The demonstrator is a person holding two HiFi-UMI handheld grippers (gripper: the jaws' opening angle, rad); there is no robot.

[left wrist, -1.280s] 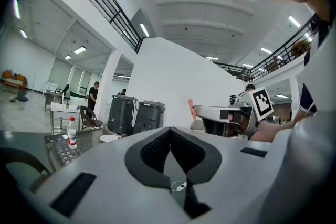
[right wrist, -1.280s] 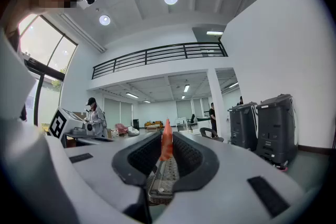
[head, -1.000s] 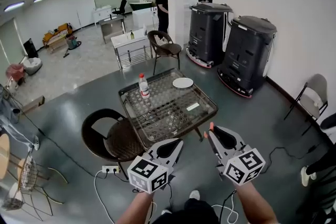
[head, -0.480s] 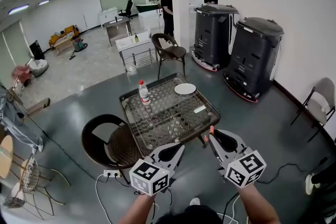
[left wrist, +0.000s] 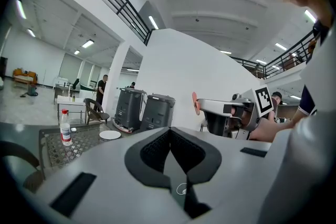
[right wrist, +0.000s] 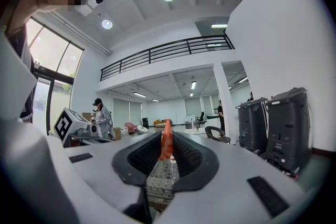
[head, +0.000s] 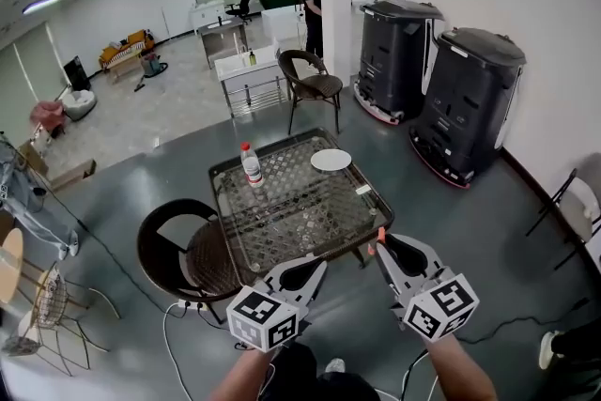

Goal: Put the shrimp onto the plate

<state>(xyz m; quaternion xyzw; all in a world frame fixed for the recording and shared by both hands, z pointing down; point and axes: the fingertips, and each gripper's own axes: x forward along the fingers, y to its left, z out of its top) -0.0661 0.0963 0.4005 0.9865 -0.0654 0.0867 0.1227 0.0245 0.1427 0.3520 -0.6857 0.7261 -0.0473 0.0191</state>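
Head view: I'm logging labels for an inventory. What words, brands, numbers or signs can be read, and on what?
No text is legible.
Label on the bottle: too small to read.
Any print on the white slip: too small to read.
Cubes on the left gripper and right gripper: square black-and-white patterns only, no letters or digits.

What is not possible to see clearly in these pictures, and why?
- Shrimp: the right gripper view shows only a thin orange strip; the jaws of the right hand-held gripper cover the rest.
- Flat white item on the table: head view, too small to identify.
- Bottle label: head view, too small to read.
- Person's arms: head view, cut off by the bottom edge.
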